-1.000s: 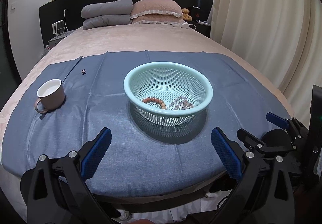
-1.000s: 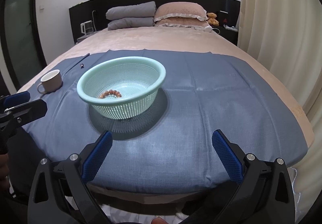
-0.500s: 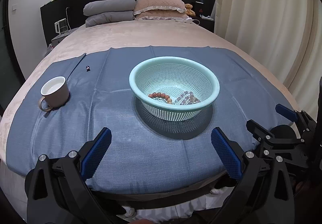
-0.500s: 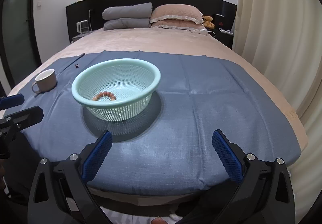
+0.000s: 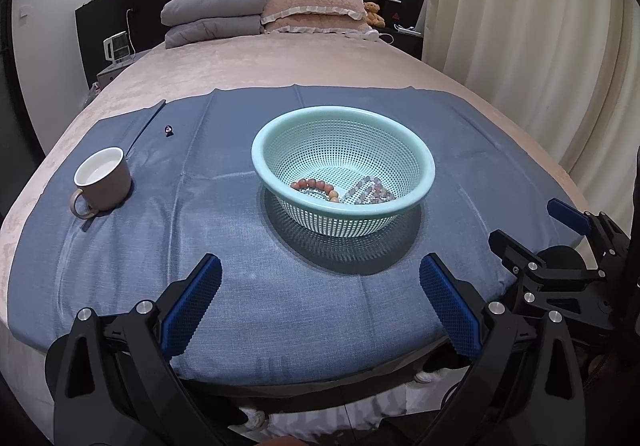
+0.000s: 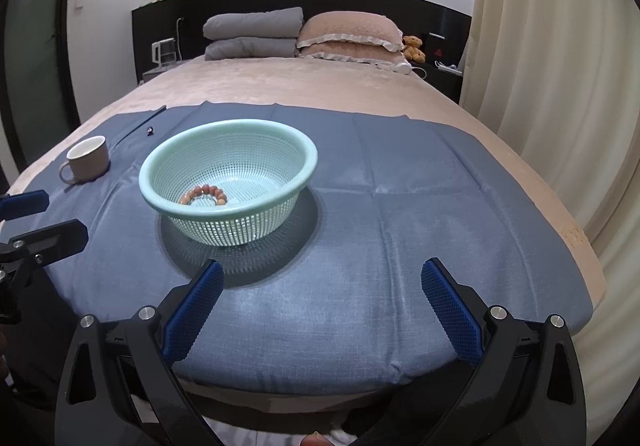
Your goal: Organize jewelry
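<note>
A mint green mesh basket point(image 5: 424, 181) point(image 6: 168, 197) stands on a blue cloth point(image 5: 240, 254) point(image 6: 420, 205) on the bed. Inside lie a brown bead bracelet point(image 5: 316, 187) point(image 6: 204, 193) and a pale grey-purple bead bracelet point(image 5: 370, 191). A small dark ring point(image 5: 169, 130) point(image 6: 150, 131) lies on the cloth at the far left. My left gripper point(image 5: 320, 300) is open and empty, near the cloth's front edge, short of the basket. My right gripper point(image 6: 320, 300) is open and empty, to the basket's right and nearer.
A beige mug point(image 5: 103, 181) point(image 6: 86, 159) stands on the cloth at the left. A thin dark stick point(image 5: 146, 123) lies beside the ring. Pillows point(image 5: 312, 7) and folded grey bedding point(image 5: 214, 19) are at the headboard. Curtains point(image 6: 560, 85) hang on the right.
Both grippers have pulled back and risen slightly, so the basket sits farther away in both views. Both stay open. Nothing on the cloth has moved.
</note>
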The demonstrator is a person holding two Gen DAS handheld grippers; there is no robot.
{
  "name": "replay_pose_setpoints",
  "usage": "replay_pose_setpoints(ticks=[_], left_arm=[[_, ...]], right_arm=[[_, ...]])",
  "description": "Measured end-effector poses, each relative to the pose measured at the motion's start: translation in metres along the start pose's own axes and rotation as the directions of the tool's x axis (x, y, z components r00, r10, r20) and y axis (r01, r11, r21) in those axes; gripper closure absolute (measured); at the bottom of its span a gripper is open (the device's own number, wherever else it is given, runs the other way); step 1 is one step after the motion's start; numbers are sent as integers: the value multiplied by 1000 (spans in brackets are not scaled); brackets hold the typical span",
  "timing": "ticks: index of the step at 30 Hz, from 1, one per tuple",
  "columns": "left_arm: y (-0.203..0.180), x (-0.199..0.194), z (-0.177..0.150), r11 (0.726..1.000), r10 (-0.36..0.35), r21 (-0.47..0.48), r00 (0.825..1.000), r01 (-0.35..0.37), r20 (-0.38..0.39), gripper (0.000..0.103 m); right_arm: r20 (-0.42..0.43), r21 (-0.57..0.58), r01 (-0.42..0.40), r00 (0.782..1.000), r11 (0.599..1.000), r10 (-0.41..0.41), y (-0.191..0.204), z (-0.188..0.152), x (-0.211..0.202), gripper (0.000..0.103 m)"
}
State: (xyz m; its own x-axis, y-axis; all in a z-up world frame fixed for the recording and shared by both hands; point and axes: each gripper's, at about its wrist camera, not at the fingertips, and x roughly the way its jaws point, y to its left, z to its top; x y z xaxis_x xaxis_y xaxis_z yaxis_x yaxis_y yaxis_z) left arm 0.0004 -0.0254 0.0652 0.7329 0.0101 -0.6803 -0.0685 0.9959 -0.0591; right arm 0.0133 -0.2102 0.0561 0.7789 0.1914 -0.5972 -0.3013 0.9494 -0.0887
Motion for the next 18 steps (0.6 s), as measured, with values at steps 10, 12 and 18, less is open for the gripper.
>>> replay_pose_setpoints(ticks=[10,12,18], left_arm=[[-2,2,-1,1000,8,-3,1000,-8,-17,6],[-2,2,-2,1000,4,-5,1000,-4,-16,6],[-1,-1,-1,1000,4,-8,1000,-4,0,6]], right_arm=[[-9,-2,-2,1000,1000,2,1,-1,2,8],[-8,-2,0,1000,1000,0,1,0,3,8],[-10,2,-2,1000,1000,2,0,-1,3,8]])
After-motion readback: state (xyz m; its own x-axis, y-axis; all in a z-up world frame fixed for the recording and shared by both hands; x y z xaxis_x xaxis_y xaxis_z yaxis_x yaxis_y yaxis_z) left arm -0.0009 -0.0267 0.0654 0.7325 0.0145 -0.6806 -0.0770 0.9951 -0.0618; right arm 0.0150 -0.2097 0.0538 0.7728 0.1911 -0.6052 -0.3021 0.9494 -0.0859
